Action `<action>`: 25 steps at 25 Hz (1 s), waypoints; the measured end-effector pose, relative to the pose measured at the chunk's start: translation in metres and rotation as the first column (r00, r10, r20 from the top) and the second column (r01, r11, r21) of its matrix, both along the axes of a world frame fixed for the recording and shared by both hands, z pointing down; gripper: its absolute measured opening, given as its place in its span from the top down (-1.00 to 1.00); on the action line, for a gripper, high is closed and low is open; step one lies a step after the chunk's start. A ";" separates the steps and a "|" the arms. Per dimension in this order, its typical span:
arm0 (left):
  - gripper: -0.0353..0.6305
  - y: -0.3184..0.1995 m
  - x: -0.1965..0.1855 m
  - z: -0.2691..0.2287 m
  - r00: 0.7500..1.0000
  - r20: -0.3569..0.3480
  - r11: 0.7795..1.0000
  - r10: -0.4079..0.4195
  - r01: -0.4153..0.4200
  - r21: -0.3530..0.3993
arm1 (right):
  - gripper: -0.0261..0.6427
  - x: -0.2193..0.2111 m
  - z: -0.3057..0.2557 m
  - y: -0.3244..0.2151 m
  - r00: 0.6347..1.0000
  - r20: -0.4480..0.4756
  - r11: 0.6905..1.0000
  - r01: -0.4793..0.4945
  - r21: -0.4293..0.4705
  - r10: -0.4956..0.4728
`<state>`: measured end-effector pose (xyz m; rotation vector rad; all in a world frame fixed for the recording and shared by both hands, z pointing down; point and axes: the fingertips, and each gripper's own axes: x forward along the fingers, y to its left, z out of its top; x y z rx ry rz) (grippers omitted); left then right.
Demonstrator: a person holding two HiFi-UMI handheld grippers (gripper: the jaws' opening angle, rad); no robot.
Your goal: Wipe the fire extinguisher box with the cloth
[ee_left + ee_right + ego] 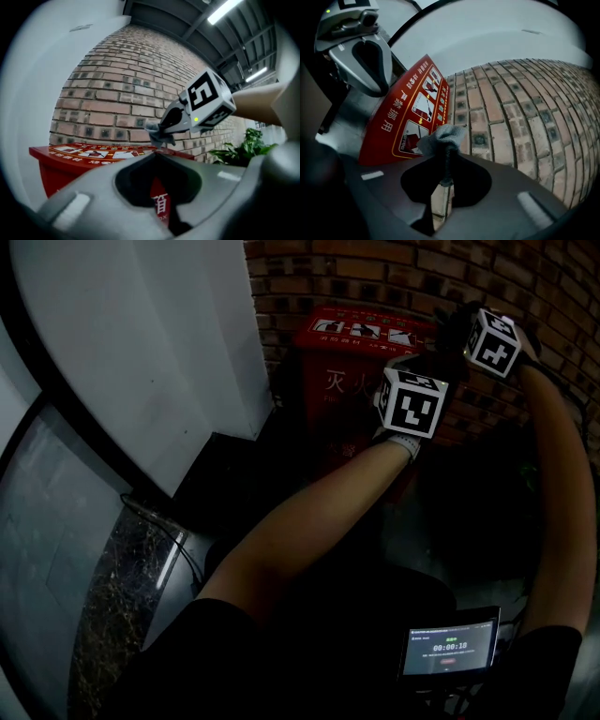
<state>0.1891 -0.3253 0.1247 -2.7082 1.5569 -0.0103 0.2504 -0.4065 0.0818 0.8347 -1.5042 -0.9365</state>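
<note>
Left gripper view: my left gripper (157, 153) is clenched on nothing. The red fire extinguisher box (89, 153) sits lower left, mostly hidden by the jaws. At centre, the right gripper (164, 130) pinches the grey cloth (161, 138) just above the lid; I cannot tell whether it touches.

Right gripper view: the jaws grasp the bunched cloth at centre.

Head view: it is dim, and both grippers' tips are lost in the dark.

Left claw (157, 153) closed, empty, facing the red box (61, 171); right claw (162, 135) pinches the cloth (156, 130) above.
</note>
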 end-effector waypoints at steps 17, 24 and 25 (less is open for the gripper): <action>0.89 -0.004 0.007 -0.001 1.000 0.005 1.000 -0.005 0.005 0.013 | 0.83 -0.009 0.040 -0.074 1.000 -0.018 0.999 -0.016 -0.044 0.015; 0.89 -0.004 0.006 0.002 1.000 0.018 0.999 -0.010 0.010 0.034 | 0.83 -0.025 0.046 -0.042 0.998 -0.036 0.994 0.054 -0.092 -0.058; 0.89 -0.005 0.006 0.002 1.000 0.021 0.999 -0.012 0.011 0.037 | 0.83 -0.026 0.046 -0.038 0.997 -0.024 0.993 0.067 -0.096 -0.070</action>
